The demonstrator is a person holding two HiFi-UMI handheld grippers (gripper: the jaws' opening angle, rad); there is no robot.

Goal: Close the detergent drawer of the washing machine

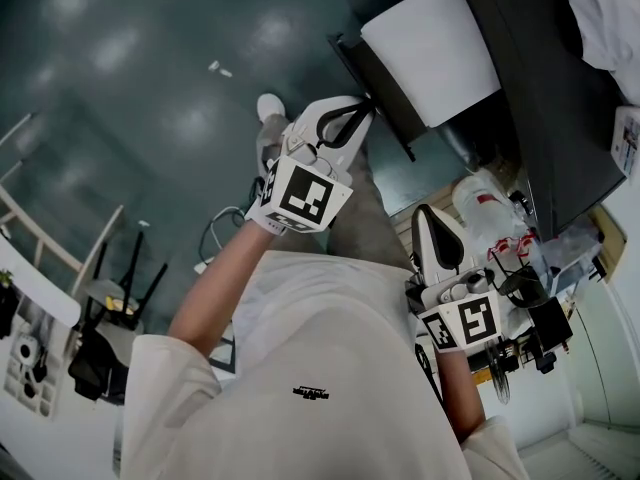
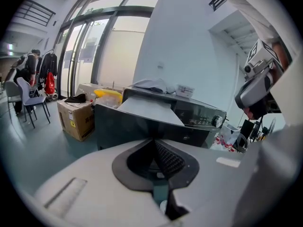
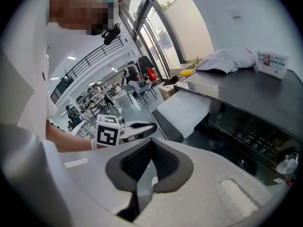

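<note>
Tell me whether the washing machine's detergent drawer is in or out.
Out: the detergent drawer sticks far forward from the washing machine, its white tray exposed.

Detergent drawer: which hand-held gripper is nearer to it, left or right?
Left. The left hand-held gripper has its tips at the front edge of the open detergent drawer. The right hand-held gripper sits lower in the head view, clearly apart from it.

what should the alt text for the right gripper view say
The detergent drawer stands pulled out of the dark washing machine, with the left gripper close by its front panel. The right gripper fills the foreground, shut on nothing.
</note>
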